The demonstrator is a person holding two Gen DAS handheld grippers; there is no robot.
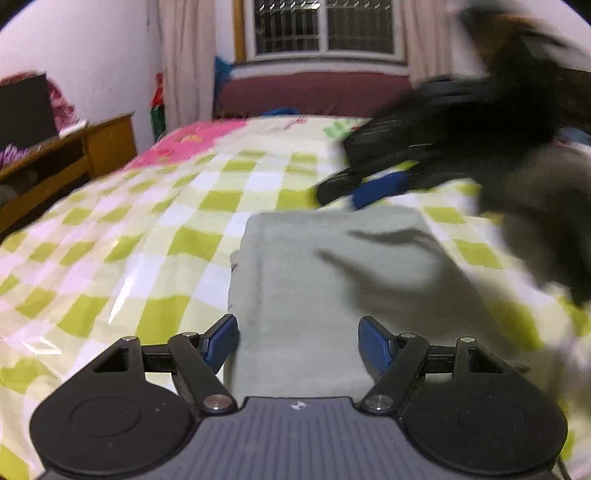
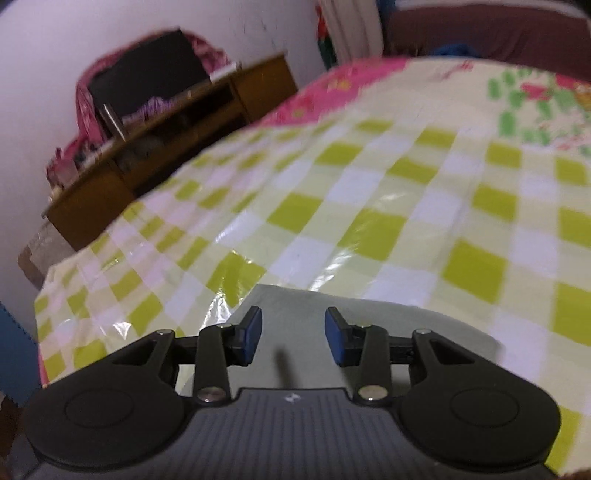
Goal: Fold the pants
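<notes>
One green-checked bedspread [image 1: 122,236] under window [image 1: 325,27]

Right claw [image 2: 293,338] parted and empty, above folded grey pants [image 2: 369,325], checked bedcover [image 2: 369,206], wooden desk [image 2: 177,122] beyond

Both wrist cameras look down along their tongs, close over the bed [image 1: 147,221]; the left faces the far window [image 1: 321,29], the right views leftward, sharing the pants [image 1: 314,277].

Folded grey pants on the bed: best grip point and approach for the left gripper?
Take the pants by the left long edge, coming in low from that side. The layers stack there as a visible lip above the checked sheet. The left gripper is open, straddling the near end, gripping nothing.
</notes>
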